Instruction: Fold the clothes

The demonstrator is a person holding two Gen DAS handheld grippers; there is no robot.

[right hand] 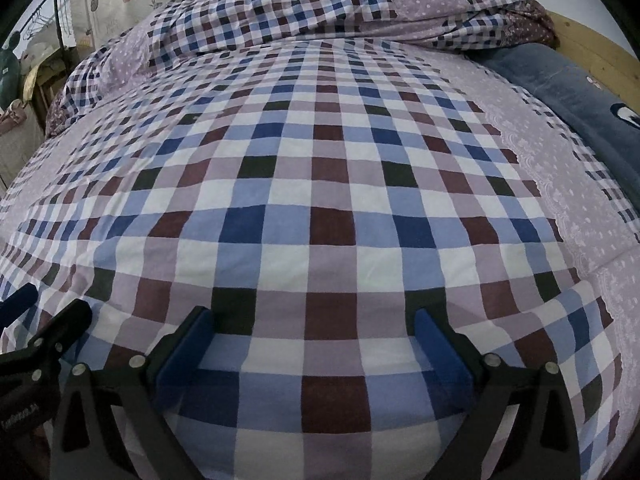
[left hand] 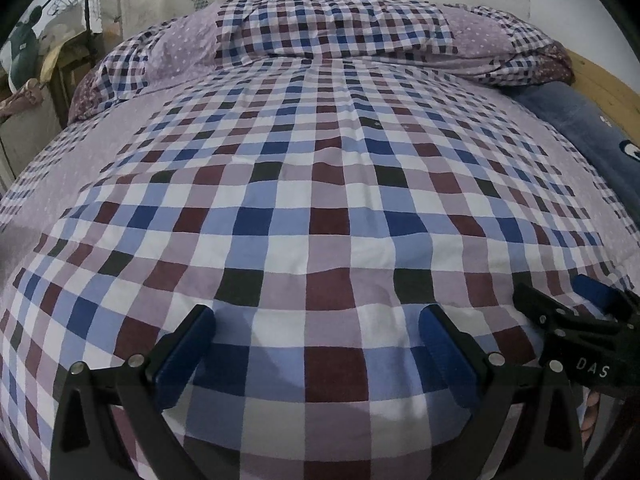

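A bed under a checked sheet of blue, maroon, white and lilac squares fills both views. No loose garment shows on it. My left gripper hovers open over the near part of the sheet, nothing between its blue pads. To its right is my right gripper, close beside it. In the right wrist view my right gripper is open too, with only bare sheet between its fingers. My left gripper shows at the lower left edge there.
A folded checked and dotted quilt lies across the far end of the bed. A dark blue plush cloth runs along the right side against a wooden bed frame. Clutter stands at the far left.
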